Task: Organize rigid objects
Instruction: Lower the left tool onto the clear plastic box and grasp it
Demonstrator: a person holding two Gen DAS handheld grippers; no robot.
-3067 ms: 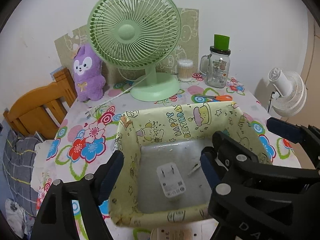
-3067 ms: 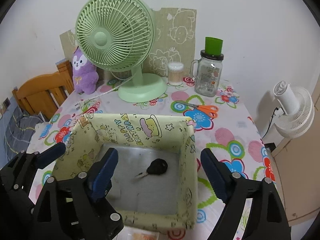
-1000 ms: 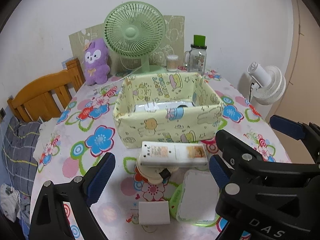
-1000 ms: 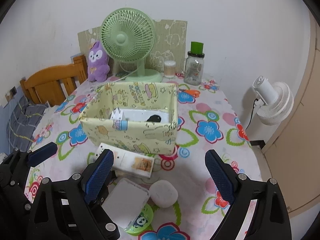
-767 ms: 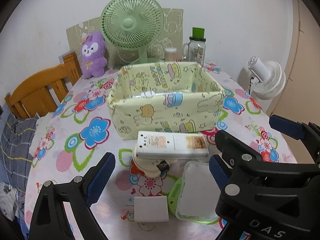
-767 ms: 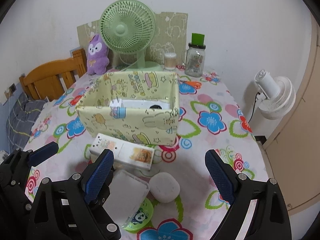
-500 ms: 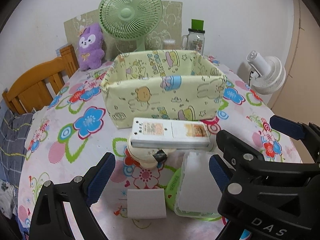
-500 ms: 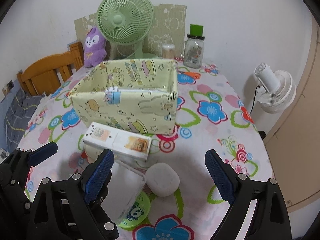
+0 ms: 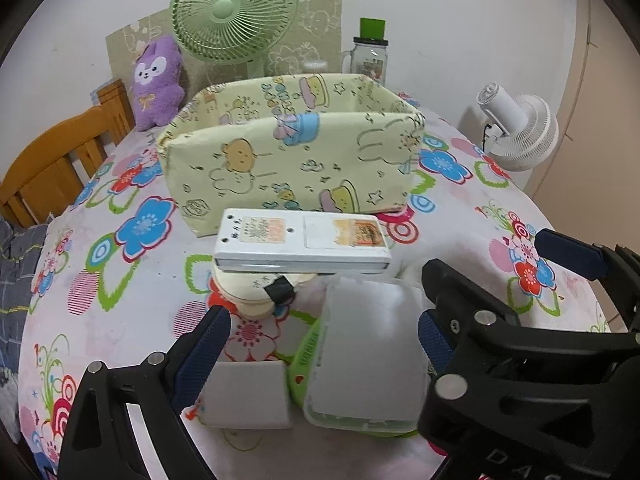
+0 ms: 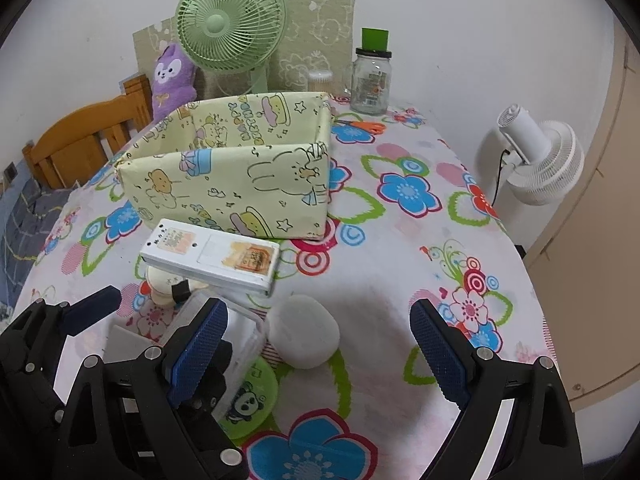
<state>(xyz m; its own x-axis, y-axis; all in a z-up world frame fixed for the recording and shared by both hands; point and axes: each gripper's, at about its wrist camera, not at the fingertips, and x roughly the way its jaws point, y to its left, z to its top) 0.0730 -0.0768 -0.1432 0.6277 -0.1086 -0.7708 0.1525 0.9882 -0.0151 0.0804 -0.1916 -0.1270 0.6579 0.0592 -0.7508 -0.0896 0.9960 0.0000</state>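
Between the spread fingers of the left hand-held gripper [image 9: 320, 344], a white block [image 9: 244, 394] lies low beside the left finger, and a frosted white box [image 9: 370, 354] on a green disc [image 9: 306, 360] lies toward the right finger; the jaws stand wide and hold nothing. Just ahead of that gripper a white slab [image 9: 302, 244] with two worn labels rests across a cream round thing [image 9: 260, 294]. Farther ahead stands the yellow cartoon-print bin [image 9: 288, 148] on the flowered tabletop [image 9: 472, 220]; what it holds cannot be seen from either view. Behind the bin are a purple plush [image 9: 156, 80], a green fan [image 9: 234, 12] and a jar [image 9: 370, 58] with a green cap.

To the right, the right hand-held gripper [image 10: 316, 354] is also spread wide and empty. A white pebble-shaped case [image 10: 304, 332] lies between its fingers, nearer the left one, close beside the frosted box. Orange scissors [image 10: 366, 126] lie far ahead past the bin. A white fan [image 10: 536, 156] stands off the tabletop's right edge.
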